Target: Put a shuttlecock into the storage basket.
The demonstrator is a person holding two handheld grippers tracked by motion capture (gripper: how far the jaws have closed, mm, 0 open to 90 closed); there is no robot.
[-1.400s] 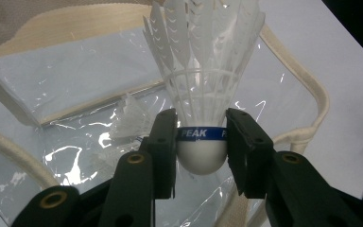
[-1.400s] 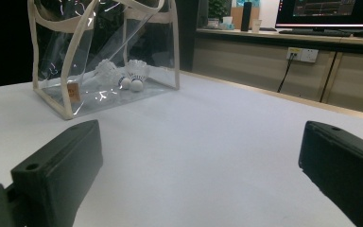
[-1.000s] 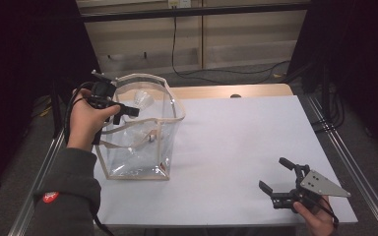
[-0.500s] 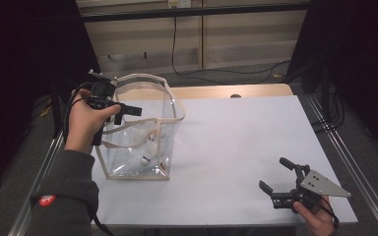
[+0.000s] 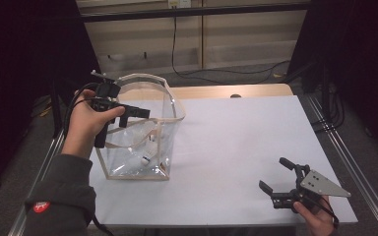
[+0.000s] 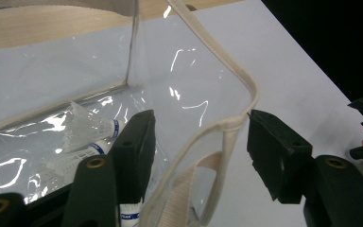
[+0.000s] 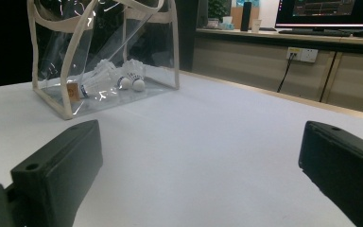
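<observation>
The left tool [image 5: 137, 114] hovers at the rim of the clear bag [image 5: 163, 147], jaws just opened, the cream strap [image 6: 227, 124] between them, seemingly untouched. Shuttlecocks [image 6: 87, 135] lie below it. Far off on the desk [image 5: 236, 147], the right tool [image 5: 278, 177] is released.

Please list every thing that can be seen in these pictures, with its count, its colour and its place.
bag: one, clear with cream trim, upright on the table's left part
shuttlecocks: at least two, white, lying inside the bag
table: one, white top, wooden far edge
monitor: one, dark, on the far counter
left gripper: one, black, jaws just opening, astride the bag's rim
right gripper: one, black, open, low over the table's near right corner
</observation>
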